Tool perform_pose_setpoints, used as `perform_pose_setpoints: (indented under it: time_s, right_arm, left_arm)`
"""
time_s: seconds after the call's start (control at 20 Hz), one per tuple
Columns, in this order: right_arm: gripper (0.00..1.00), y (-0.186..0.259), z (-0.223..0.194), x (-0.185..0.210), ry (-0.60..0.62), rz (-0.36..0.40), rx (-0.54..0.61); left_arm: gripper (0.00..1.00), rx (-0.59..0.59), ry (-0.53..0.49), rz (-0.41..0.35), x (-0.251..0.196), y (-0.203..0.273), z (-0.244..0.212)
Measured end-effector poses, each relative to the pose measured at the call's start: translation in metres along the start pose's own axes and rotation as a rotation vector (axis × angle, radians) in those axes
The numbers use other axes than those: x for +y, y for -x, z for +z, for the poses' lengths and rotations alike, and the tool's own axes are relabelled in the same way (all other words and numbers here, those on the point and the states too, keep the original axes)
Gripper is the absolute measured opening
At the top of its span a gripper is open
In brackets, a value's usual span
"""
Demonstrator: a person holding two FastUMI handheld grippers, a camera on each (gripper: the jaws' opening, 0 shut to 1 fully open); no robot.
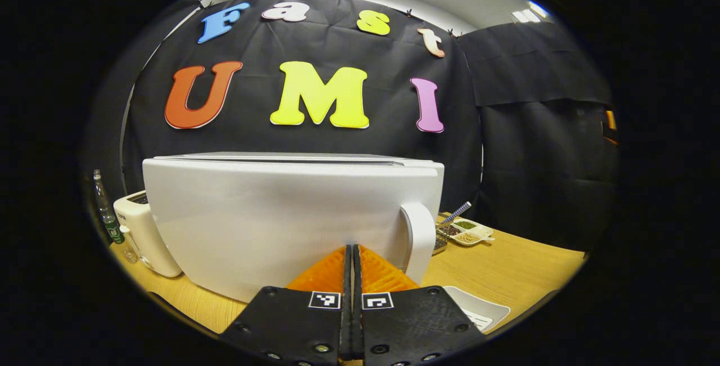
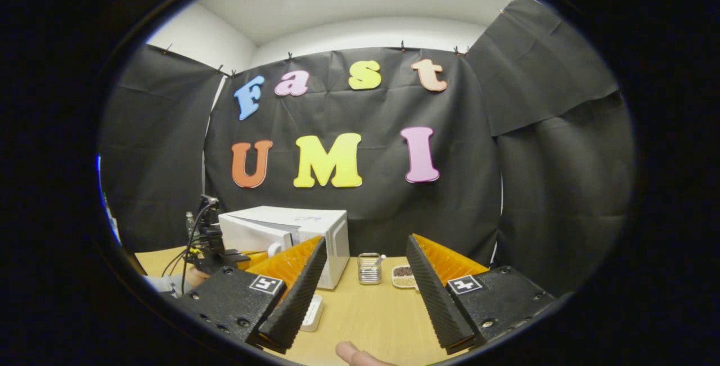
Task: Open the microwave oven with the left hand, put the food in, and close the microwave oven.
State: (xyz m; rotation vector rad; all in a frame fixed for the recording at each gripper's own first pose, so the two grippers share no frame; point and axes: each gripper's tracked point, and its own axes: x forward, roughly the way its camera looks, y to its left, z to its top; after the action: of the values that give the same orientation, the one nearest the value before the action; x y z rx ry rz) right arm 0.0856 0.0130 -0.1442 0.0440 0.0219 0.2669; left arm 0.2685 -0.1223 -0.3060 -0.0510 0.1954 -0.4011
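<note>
The white microwave (image 1: 270, 220) stands close in front of the left gripper view, its door face toward me and its curved white handle (image 1: 415, 242) at the door's right edge. My left gripper (image 1: 352, 253) is shut with nothing between its fingers, its tips at the door just left of the handle; whether they touch it I cannot tell. In the right gripper view the microwave (image 2: 292, 231) stands farther off at the left, with the left gripper (image 2: 216, 248) and a hand in front of it. My right gripper (image 2: 365, 239) is open and holds nothing above the wooden table (image 2: 365, 315).
A white toaster (image 1: 143, 234) and a bottle (image 1: 106, 208) stand left of the microwave. Small dishes of grains (image 1: 469, 232) lie to its right, and a flat white tray (image 1: 481, 308) lies on the table nearer me. A glass jar (image 2: 369, 267) and a dish (image 2: 402, 276) sit mid-table.
</note>
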Motion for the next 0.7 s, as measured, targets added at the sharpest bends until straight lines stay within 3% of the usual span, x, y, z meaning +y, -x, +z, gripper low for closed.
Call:
perform_pose_setpoints:
  time_s: [0.3, 0.45, 0.7]
  right_arm:
    - [0.86, 0.005, -0.007, -0.006, -0.002, -0.001, 0.001]
    - [0.86, 0.013, -0.009, -0.007, -0.016, -0.002, 0.014]
    - [0.85, 0.029, -0.003, -0.013, 0.003, -0.059, 0.025]
  left_arm:
    - [0.00, 0.033, 0.052, 0.068, 0.004, -0.045, -0.006]
    - [0.00, 0.038, 0.078, 0.058, 0.001, -0.042, -0.007]
    - [0.01, 0.051, -0.029, 0.135, 0.004, -0.043, -0.010]
